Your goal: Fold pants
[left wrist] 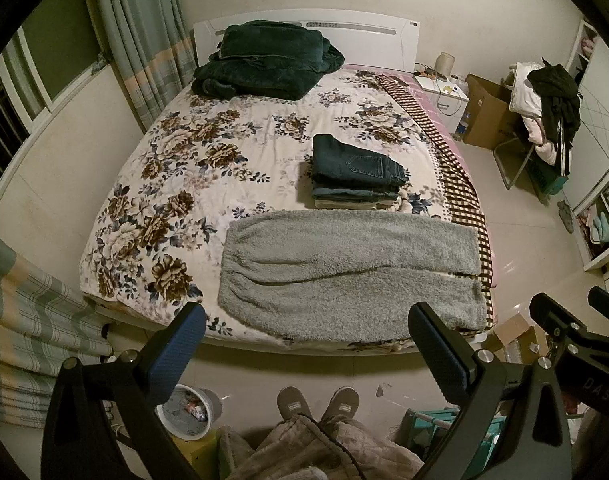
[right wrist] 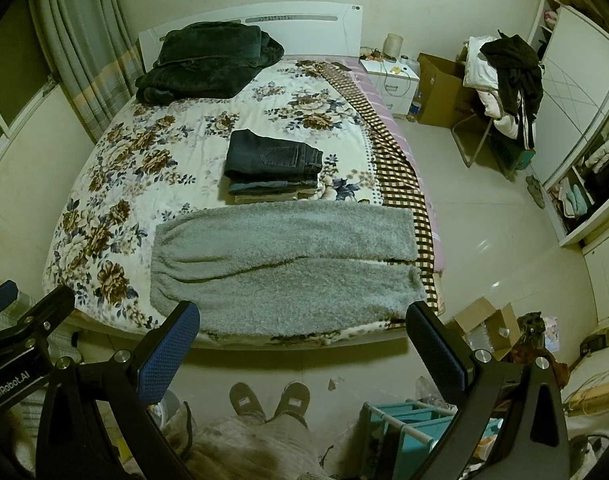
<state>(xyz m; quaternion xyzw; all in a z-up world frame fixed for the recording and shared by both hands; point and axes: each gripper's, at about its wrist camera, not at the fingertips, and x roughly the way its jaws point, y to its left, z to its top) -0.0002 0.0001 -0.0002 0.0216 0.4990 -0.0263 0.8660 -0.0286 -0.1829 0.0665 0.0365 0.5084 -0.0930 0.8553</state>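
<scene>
Slippers [left wrist: 318,400] of the person standing at the foot of the bed [left wrist: 152,320] show on the floor below both tools; the left gripper [left wrist: 306,344] and the right gripper [right wrist: 304,340] each hover off that near edge with fingers spread wide, gripping nothing. Grey fleece pants [left wrist: 344,276] lie flat along the bed's near edge, waistband to the left, legs reaching the right edge. Behind them sits a stack of folded jeans [left wrist: 356,170], and a dark green blanket [left wrist: 264,60] lies by the headboard.
</scene>
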